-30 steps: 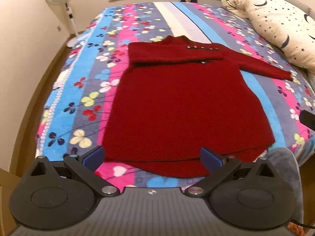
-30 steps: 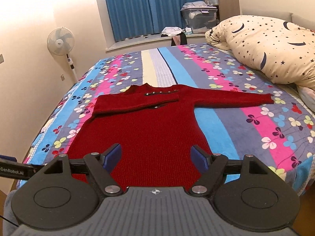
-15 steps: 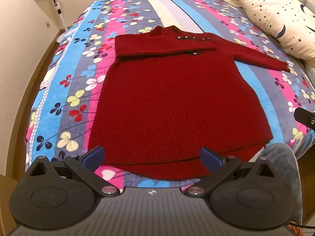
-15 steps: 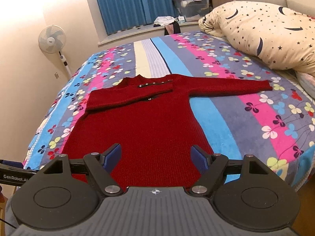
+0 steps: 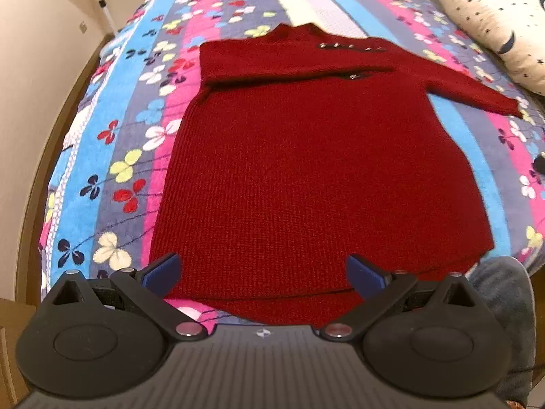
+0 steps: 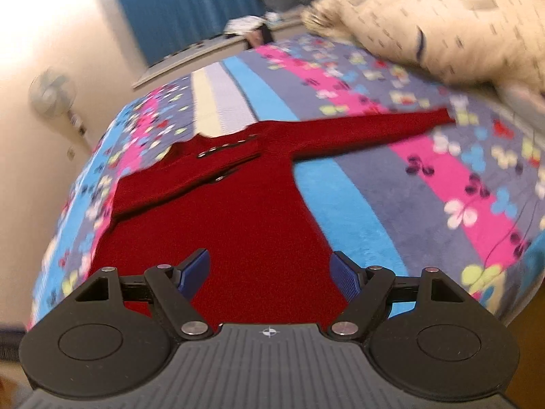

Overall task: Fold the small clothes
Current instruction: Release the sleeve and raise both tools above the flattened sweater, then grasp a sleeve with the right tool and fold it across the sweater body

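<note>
both tongs, left (image 5: 262, 272) and right (image 6: 269, 272), are being held wide open, empty; the red sweater's (image 5: 306, 170) outstretched sleeve (image 6: 374, 129), upper right, is best being pinched at the cuff.

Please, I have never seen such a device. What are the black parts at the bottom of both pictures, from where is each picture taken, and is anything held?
Each picture comes from a small camera fixed on a hand-held tool, looking forward along its two fingers. The black parts with blue pads are those tools: the left gripper and the right gripper. A person holds one in each hand. On the flowered bed cover lies a red sweater, spread flat, one sleeve already folded across the chest, the other sleeve stretched out. Both grippers are open and hold nothing. A starry pillow lies at the side.
</note>
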`<control>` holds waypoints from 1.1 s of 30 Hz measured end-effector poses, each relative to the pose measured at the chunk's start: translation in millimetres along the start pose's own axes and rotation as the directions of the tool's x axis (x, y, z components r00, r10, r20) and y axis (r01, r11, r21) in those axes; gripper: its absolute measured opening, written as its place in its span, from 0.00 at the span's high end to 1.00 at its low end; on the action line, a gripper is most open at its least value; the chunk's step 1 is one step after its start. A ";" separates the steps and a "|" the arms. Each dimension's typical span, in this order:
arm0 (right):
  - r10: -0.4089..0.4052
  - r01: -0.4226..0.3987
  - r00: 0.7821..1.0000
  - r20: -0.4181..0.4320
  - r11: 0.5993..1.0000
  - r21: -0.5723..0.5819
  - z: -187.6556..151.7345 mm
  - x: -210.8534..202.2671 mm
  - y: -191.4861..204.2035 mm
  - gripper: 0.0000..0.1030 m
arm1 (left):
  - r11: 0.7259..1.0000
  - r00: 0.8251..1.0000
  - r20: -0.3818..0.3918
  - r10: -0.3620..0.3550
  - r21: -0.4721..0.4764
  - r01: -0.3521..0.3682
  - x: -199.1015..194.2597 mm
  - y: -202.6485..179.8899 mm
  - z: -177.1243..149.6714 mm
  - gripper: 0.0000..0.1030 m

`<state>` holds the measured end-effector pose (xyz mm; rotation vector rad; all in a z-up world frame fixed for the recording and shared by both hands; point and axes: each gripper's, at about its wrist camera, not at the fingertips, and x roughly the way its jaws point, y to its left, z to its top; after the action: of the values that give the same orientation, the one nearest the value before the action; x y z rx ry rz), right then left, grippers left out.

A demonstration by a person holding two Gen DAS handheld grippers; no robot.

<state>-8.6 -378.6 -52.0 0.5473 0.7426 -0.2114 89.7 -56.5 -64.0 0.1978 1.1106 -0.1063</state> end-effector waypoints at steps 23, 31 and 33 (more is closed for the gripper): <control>-0.278 0.192 0.961 0.010 0.689 0.699 200.7 300.2 -227.9 0.20 | 0.973 0.968 -0.180 0.173 -0.122 -0.196 107.4 58.4 65.6 0.00; -0.369 0.243 0.918 0.143 0.811 0.532 228.0 292.1 -206.5 0.88 | 0.968 0.967 -0.186 0.174 -0.150 -0.203 127.2 76.8 74.0 0.00; -0.413 0.311 0.906 0.095 0.800 0.513 228.9 297.3 -207.1 0.89 | 0.962 0.968 -0.180 0.177 -0.177 -0.209 131.2 87.6 76.2 0.00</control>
<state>263.3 -674.6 -200.7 0.8467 0.5852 -0.8258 230.7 14.8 -139.8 0.1409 1.2504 0.1966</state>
